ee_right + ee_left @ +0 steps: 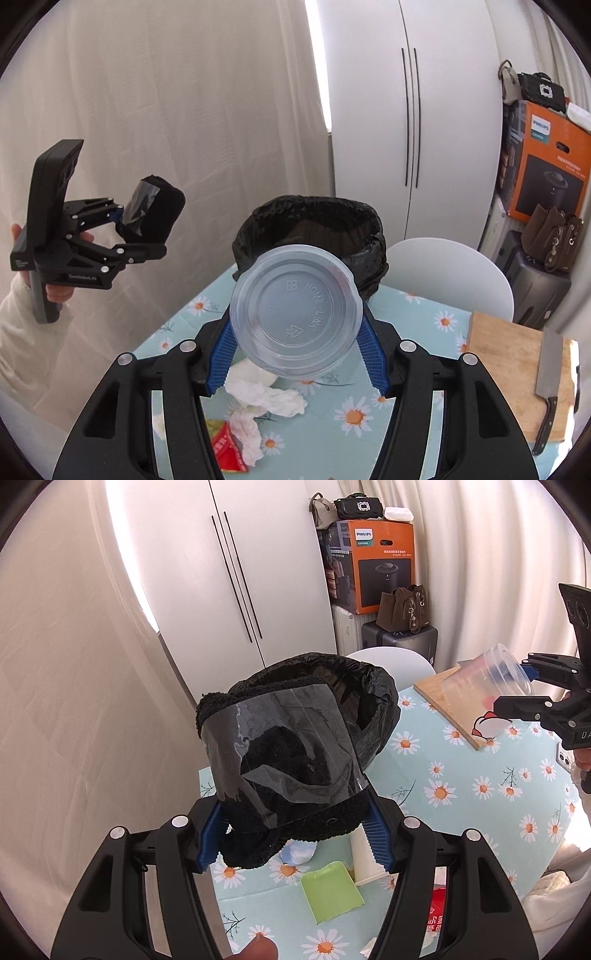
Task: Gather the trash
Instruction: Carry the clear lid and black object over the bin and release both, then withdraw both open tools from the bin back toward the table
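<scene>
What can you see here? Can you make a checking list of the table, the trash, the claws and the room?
Surface: daisy tablecloth.
Job's things: black-lined trash bin; clear plastic cup; black fuzzy roll.
Clutter: crumpled tissues, red wrapper, green card, cutting board with knife.
Grippers: left claw grips the roll; right claw grips the cup.
Cables: nothing seen.
Surroundings: white cabinet, orange box, curtains.

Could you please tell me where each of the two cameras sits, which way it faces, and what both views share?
Left wrist: on the left gripper, looking along its fingers at the held black fuzzy item; a fingertip shows at the bottom.
Right wrist: on the right gripper, looking past the held clear plastic cup; the person's left hand and sleeve show.
Shared: the bin with black bag, floral tablecloth, cutting board.
</scene>
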A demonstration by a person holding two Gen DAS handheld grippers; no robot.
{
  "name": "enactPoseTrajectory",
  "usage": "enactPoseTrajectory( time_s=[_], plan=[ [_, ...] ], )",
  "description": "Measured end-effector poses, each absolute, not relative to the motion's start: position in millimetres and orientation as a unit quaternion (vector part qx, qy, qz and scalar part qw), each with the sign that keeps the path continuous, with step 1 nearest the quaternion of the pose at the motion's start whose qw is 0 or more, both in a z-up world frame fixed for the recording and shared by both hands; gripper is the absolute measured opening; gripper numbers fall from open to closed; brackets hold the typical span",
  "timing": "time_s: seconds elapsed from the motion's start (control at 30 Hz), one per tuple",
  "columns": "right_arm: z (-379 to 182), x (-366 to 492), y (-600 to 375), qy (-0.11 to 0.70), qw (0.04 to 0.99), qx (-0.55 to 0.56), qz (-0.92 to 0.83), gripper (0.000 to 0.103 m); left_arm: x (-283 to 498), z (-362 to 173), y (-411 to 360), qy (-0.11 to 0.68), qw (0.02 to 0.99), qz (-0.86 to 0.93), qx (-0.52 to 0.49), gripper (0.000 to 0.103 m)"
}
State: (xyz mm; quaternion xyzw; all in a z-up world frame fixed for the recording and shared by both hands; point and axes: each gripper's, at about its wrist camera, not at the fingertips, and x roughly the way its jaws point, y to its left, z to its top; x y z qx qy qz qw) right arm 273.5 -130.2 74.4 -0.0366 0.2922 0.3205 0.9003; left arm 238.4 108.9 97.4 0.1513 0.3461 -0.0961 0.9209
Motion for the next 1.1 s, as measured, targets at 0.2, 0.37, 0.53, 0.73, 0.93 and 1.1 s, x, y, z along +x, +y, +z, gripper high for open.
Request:
enactPoseTrajectory(
  time_s=[0.2, 0.37, 0.53, 0.73, 0.93, 1.1],
  plan=[
    [92.4, 310.6, -110.4, 0.271, 0.905, -0.048, 0.325, 0.055, 275.7, 93.2, 107.8, 0.341, 0.921, -0.117, 0.146, 0.064],
    [97.8, 344.2, -97.1, 0.265, 0.903, -0.044, 0.337, 0.056, 307.8, 85.5, 107.9, 0.341, 0.920, -0.135, 0.141, 0.064],
    [96.6, 380.3, -81.7, 0.260, 0.902, -0.057, 0.340, 0.056, 343.1, 75.7, 106.3, 0.337, 0.918, -0.148, 0.147, 0.065],
    [89.8, 414.6, -64.3, 0.246, 0.906, -0.060, 0.340, 0.096, 373.5, 62.6, 104.3, 0.324, 0.923, -0.152, 0.144, 0.097],
    [93.7, 412.8, -68.5, 0.224, 0.918, -0.057, 0.323, 0.095, 365.7, 65.2, 119.6, 0.323, 0.929, -0.141, 0.110, 0.097],
    [92.3, 399.0, -77.9, 0.234, 0.916, -0.070, 0.318, 0.095, 346.4, 65.2, 130.1, 0.336, 0.930, -0.108, 0.106, 0.097]
  ],
)
